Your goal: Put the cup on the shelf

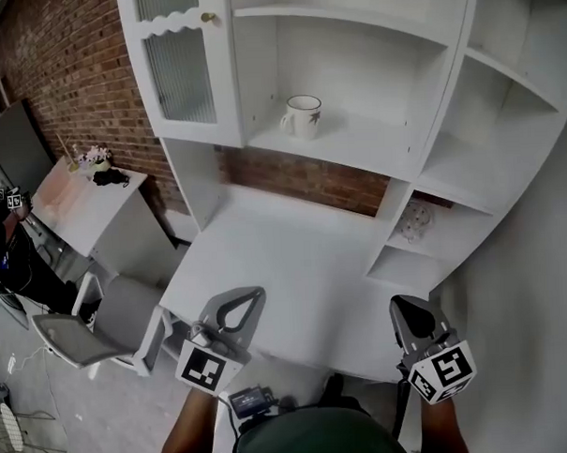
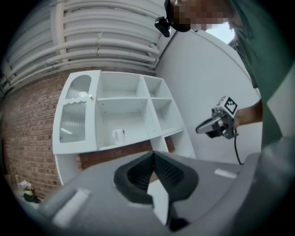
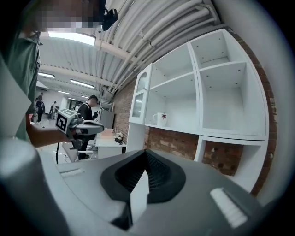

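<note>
Well, at the far left stands a small side table (image 1: 76, 206) with flowers (image 1: 95, 156) on it, and a chair (image 1: 77, 335) nearer to me, both well apart from my work. My left tongs (image 1: 242, 307) hang over the front edge of the desk (image 1: 285, 258), with the jaws pressed together and nothing between them. Further in, the cup (image 1: 303, 115) stands upright on the shelf (image 1: 364, 147), near the glass door (image 1: 178, 71), so I judge the task is as good as done. My right tongs (image 1: 409, 311) are near the right front of the desk, also closed on nothing and well apart from the cup. What could go wrong now, I think, is only a careless move. If I swing one pair of closed tongs back toward the shelf, its tip may push the cup, and the cup could tip over or slide off the board. The head view shows a small glassy thing (image 1: 416, 222) in a low compartment at the right; I cannot tell what it is. The left gripper view shows my right tongs from the side, in my hand. Only the right gripper view shows a person (image 3: 86, 113) standing far back in the room.
</note>
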The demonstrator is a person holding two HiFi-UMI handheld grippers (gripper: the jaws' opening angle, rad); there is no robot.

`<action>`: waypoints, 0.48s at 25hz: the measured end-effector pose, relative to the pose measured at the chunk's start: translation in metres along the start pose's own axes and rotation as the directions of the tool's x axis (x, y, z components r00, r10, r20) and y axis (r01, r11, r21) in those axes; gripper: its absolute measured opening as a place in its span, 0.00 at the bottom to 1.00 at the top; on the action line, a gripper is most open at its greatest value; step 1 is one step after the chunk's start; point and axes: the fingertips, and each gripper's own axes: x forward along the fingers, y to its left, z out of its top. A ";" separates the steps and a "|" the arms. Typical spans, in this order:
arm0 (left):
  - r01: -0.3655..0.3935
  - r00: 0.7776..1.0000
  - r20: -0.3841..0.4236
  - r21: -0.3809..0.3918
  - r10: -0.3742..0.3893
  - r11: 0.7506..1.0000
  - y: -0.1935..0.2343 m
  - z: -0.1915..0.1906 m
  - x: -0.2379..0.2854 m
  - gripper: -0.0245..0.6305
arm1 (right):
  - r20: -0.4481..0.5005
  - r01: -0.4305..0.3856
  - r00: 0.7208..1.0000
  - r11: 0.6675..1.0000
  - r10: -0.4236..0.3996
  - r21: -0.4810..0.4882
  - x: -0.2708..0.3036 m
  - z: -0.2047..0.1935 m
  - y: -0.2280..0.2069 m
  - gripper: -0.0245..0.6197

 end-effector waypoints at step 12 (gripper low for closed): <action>0.106 0.991 -0.063 -0.134 -0.115 0.985 -0.062 -0.034 -0.029 0.04 | -0.035 0.022 0.999 0.999 -0.021 0.032 -0.036 -0.009 0.030 0.04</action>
